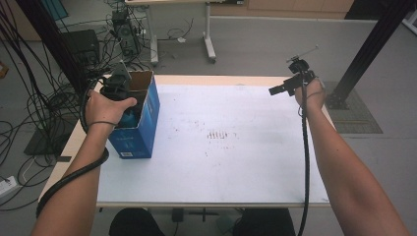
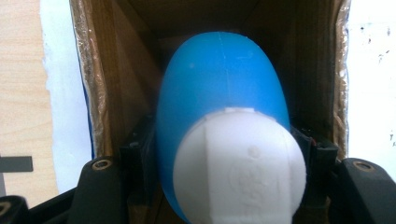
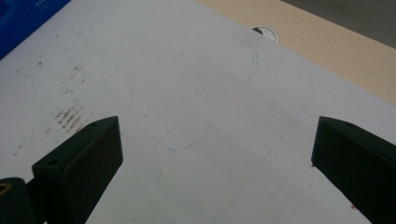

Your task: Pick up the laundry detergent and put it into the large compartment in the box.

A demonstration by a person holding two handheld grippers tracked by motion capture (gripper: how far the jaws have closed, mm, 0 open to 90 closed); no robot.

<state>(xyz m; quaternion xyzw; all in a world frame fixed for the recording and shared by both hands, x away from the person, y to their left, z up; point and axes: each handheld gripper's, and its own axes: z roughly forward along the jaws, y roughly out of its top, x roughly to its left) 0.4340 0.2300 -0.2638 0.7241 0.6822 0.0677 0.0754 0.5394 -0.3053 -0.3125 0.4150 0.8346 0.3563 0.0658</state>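
Left claw (image 2: 219, 154) is gripping blue white-capped bottle (image 2: 222, 116) inside open blue carton (image 1: 135, 125) at tabletop (image 1: 221, 162) left edge, right claw (image 3: 215, 154) idling spread wide and empty; bottle likely snagging carton wall, tipping it.

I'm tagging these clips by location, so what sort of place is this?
Probably a lab or workshop set up for recording: loose cables across the floor, a black frame post, and a table with a white sheet.
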